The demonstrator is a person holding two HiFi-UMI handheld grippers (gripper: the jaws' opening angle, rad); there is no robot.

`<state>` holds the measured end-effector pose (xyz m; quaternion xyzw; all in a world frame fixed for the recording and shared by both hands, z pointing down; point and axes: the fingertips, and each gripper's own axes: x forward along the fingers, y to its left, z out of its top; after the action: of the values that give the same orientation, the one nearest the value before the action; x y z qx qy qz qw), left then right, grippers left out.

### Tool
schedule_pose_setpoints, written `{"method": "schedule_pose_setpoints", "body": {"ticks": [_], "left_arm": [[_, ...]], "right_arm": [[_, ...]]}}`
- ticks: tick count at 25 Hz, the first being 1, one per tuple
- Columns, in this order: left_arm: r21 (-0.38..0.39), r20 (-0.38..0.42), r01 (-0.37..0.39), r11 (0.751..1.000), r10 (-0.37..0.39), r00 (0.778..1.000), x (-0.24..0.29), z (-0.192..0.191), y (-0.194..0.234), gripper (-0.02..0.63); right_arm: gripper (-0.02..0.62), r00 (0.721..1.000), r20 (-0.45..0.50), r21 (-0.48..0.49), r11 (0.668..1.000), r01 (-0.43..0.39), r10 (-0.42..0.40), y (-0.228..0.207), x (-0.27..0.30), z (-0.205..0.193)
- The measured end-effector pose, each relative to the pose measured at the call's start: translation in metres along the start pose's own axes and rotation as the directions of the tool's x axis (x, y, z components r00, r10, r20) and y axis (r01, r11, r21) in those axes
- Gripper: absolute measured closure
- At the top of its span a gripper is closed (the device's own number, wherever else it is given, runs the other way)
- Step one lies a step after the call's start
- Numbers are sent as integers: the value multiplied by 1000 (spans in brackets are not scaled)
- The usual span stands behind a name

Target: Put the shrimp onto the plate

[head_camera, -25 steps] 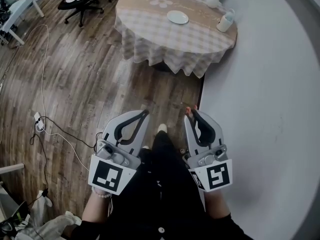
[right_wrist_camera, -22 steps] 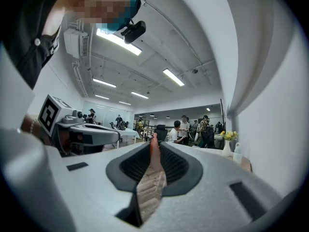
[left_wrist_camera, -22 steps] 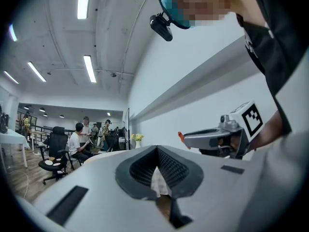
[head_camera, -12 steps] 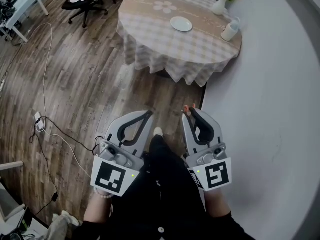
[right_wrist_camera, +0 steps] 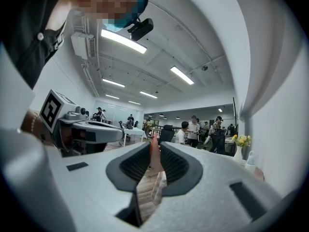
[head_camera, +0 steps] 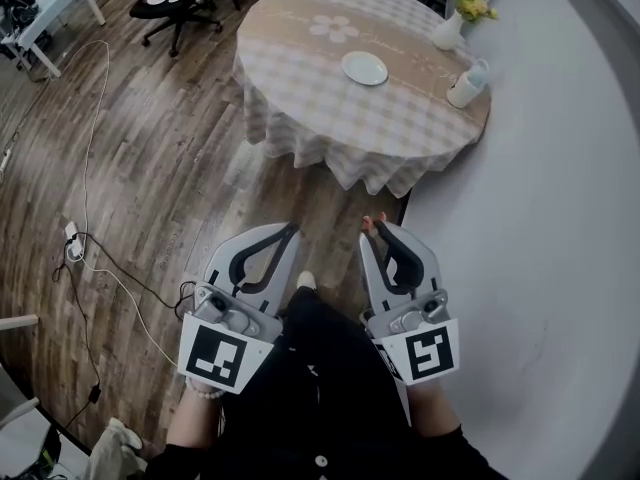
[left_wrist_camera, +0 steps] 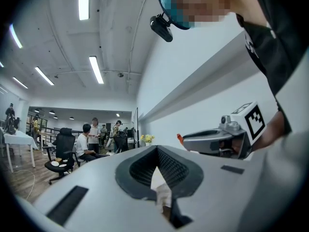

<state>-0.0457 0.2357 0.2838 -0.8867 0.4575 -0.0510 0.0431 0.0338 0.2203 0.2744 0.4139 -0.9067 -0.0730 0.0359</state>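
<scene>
The shrimp [right_wrist_camera: 154, 154] is pinched between the two fingers of the right gripper [right_wrist_camera: 155, 149]. The fingers are closed tight on it. Its end pokes out past the tips. From the head view, the shrimp [head_camera: 370, 224] is just a little spot at the tip of the right gripper [head_camera: 378, 228], low over the wood floor [head_camera: 150, 168] and far from the plate [head_camera: 364, 67].

The shrimp is pink and orange, long and thin.

The left gripper [left_wrist_camera: 157, 148] has its fingers closed together with nothing in them. It is held beside the right one, near the person's body.

There is one shrimp, one white plate, one round table [head_camera: 300, 58] and two grippers. The plate sits on the table. A vase with yellow flowers [head_camera: 450, 26] is there too, and a white thing [head_camera: 467, 85] that may be a jug.
</scene>
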Motion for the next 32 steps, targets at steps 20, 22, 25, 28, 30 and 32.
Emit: {"method": "schedule_pose_setpoints", "body": {"ticks": [20, 22, 25, 28, 30, 32], "left_arm": [[38, -55, -89, 995, 91, 994, 97, -3, 19, 606], [53, -57, -88, 995, 91, 994, 101, -1, 19, 606], [40, -59, -106, 994, 108, 992, 104, -2, 20, 606], [39, -56, -110, 993, 112, 992, 110, -1, 20, 606], [40, -51, -102, 994, 104, 993, 115, 0, 20, 606], [36, -48, -91, 995, 92, 995, 122, 0, 19, 606]], "right_arm": [[541, 999, 33, 24, 999, -42, 41, -103, 36, -22], [541, 999, 34, 29, 999, -43, 42, -108, 37, -25], [541, 998, 41, 29, 998, -48, 47, -114, 39, -27], [541, 998, 41, 26, 999, -45, 44, -120, 40, -27], [541, 998, 43, 25, 999, -36, 35, -124, 40, -27], [541, 999, 43, 23, 999, -27, 26, -128, 39, -28]]}}
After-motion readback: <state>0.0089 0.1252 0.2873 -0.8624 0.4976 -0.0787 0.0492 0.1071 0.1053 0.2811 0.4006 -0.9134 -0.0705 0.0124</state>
